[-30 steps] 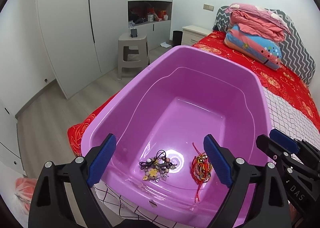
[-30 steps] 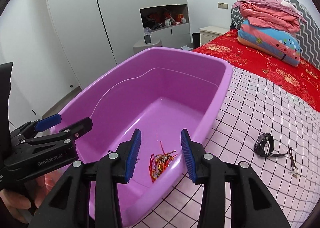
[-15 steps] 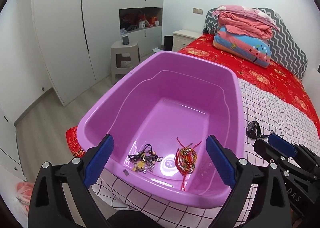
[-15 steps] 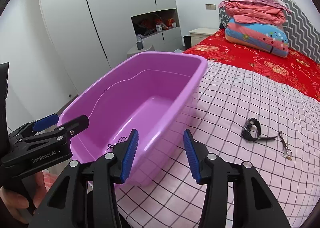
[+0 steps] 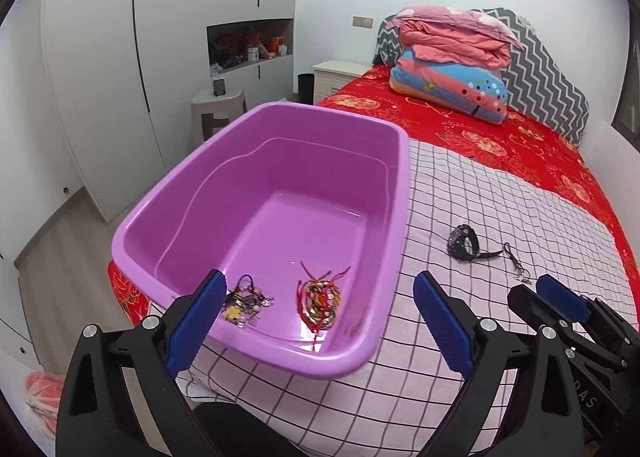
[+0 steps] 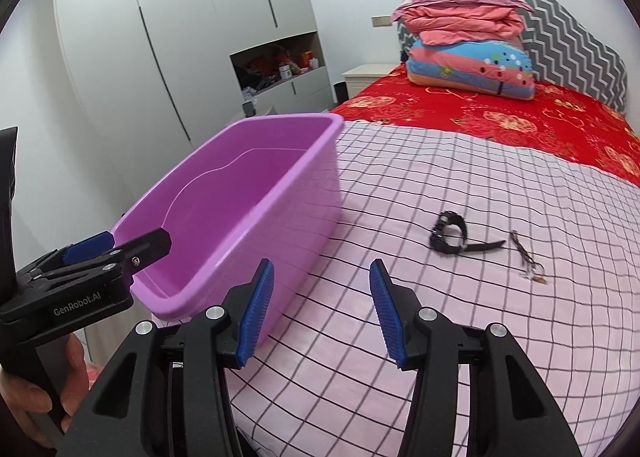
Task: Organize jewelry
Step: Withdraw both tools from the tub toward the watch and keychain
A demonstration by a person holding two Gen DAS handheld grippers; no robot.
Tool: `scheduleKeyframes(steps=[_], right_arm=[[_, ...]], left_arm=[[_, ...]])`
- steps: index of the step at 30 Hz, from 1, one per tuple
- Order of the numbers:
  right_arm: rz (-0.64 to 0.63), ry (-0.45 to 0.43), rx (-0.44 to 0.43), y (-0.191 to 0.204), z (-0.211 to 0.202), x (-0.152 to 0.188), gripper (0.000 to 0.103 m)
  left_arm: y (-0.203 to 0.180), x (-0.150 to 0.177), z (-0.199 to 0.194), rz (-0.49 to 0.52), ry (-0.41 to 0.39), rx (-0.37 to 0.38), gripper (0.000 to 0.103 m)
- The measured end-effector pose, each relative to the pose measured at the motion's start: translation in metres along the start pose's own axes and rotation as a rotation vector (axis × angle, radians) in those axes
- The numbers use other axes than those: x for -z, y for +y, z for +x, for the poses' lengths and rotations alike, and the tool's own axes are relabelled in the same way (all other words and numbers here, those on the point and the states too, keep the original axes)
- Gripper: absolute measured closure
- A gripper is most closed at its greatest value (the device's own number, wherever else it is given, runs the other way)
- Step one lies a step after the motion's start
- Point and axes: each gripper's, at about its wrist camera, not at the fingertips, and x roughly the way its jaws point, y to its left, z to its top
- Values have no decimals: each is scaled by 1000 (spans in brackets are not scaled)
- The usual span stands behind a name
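Observation:
A purple tub (image 5: 402,185) (image 6: 280,193) stands on the checked bedspread. Inside it lie a red string bracelet bundle (image 5: 318,297) and a dark beaded charm bracelet (image 5: 244,303). A black wristwatch (image 5: 464,241) (image 6: 449,232) and a thin cord necklace (image 5: 516,265) (image 6: 526,257) lie on the bedspread to the right of the tub. My left gripper (image 5: 318,323) is open and empty above the tub's near rim. My right gripper (image 6: 322,311) is open and empty, right of the tub and short of the watch.
A pink and white checked sheet (image 6: 440,177) covers the near bed, with a red quilt (image 5: 480,137) beyond. Folded bedding (image 5: 452,57) is stacked at the headboard. A stool (image 5: 218,105) and white wardrobes (image 5: 120,57) stand left of the bed.
Both grippers have drawn back and swung right, away from the tub. The watch and necklace have come into the left view. The tub's contents have dropped out of the right view.

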Motion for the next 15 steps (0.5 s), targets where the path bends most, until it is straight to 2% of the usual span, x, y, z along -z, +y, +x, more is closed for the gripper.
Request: scheduleKeyframes(steps=[15], right_arm=[[106,-41,67,-56,-39,36,51]], left_arm=[[-57,18,-10,55,6,75,9]])
